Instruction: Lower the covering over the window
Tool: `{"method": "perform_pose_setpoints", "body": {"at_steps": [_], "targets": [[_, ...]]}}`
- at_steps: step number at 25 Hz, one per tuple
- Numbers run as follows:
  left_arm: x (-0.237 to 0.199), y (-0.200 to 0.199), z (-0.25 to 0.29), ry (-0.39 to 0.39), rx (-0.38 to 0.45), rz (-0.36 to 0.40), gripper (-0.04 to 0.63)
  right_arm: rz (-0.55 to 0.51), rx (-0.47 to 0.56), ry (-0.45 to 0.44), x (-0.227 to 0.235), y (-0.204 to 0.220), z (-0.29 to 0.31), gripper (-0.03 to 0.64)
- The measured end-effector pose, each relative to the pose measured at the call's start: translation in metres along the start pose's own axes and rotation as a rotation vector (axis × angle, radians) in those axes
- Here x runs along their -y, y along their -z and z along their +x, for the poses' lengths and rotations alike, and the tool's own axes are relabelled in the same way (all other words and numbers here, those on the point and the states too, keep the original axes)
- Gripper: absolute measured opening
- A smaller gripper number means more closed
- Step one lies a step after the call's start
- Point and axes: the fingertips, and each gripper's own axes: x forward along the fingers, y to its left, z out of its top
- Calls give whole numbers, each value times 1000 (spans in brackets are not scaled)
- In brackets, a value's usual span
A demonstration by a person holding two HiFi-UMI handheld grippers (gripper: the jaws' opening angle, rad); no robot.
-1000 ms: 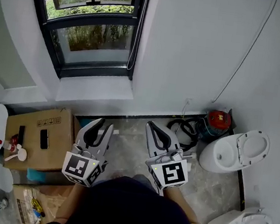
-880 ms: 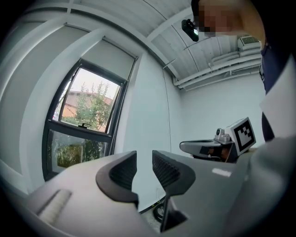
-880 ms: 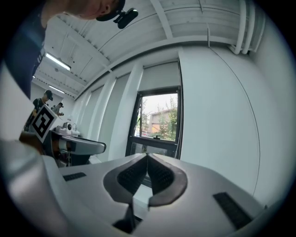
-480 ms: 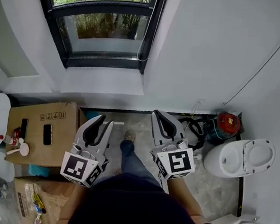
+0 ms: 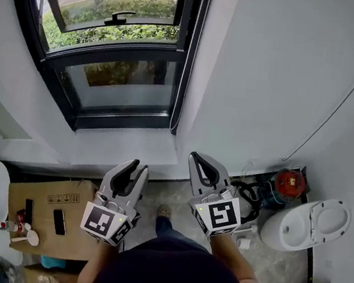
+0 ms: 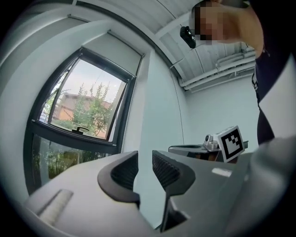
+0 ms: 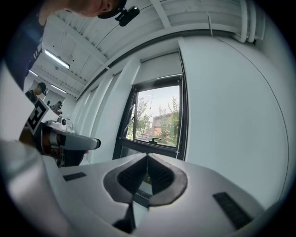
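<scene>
A black-framed window point(image 5: 111, 51) fills the upper left of the head view, its top pane tilted open. The grey roller blind point(image 6: 125, 50) is rolled up at the window's top, also seen as the blind point(image 7: 160, 68) in the right gripper view. A thin pull cord point(image 5: 186, 67) hangs along the frame's right side, the same cord point(image 7: 180, 134) showing beside the frame. My left gripper point(image 5: 136, 168) is open with nothing between its jaws point(image 6: 145, 162). My right gripper point(image 5: 200, 161) is shut and empty point(image 7: 147, 159). Both point level at the wall below the sill, apart from the cord.
A white sill point(image 5: 124, 147) juts out under the window. On the floor are a cardboard box point(image 5: 50, 195) with two phones at the left, a black hose point(image 5: 248, 199), a red tool point(image 5: 290, 183) and a toilet point(image 5: 311, 225) at the right.
Both grippers have moved forward toward the window wall, which now looks larger and nearer. A foot has stepped forward on the floor. Jaw positions look unchanged.
</scene>
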Motion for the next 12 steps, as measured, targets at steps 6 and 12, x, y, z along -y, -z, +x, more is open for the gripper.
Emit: {"method": "perform_pose_setpoints", "body": {"at_steps": [6, 12], "targets": [[-38, -12, 77, 37, 19, 22, 94, -32, 31, 19, 51, -8, 64, 12], [-57, -9, 130, 61, 29, 19, 94, -46, 68, 19, 84, -5, 110, 12]]}}
